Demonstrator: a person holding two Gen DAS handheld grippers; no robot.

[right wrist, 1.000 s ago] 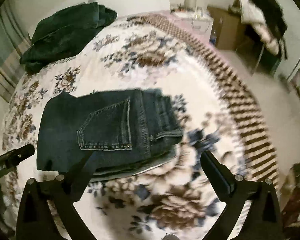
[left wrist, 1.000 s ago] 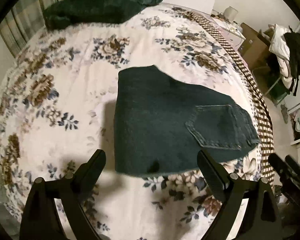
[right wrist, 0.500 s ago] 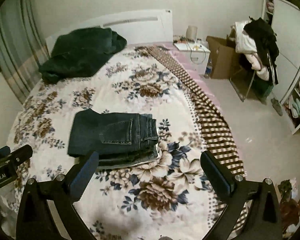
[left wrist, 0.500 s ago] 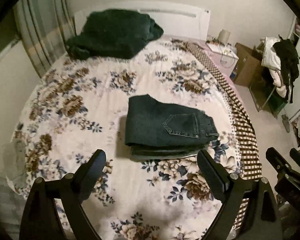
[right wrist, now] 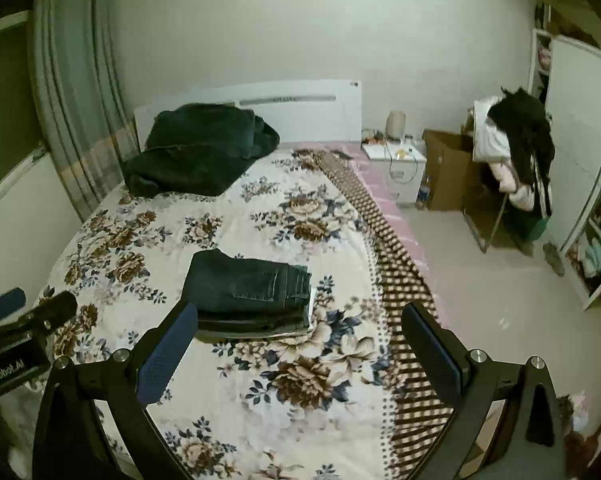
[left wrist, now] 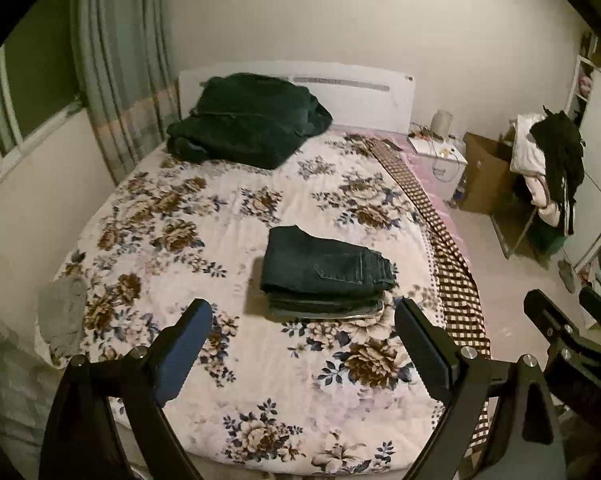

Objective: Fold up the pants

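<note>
ITEM: folded dark jeans [left wrist: 326, 276], compact stack near bed [left wrist: 148, 216] right edge | HANDLING: denim likely heavy, limp, non-slip (grip stacked fold edges) | left gripper [left wrist: 300, 344], right gripper [right wrist: 300, 340]: jaws spread, empty

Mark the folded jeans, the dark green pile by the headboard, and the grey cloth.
folded jeans [left wrist: 324, 268]: left wrist view, top layer beside the back pocket.
dark green pile [right wrist: 196, 152]: right wrist view, middle of the heap.
grey cloth [left wrist: 62, 312]: left wrist view, centre, at the bed's left edge.
</note>
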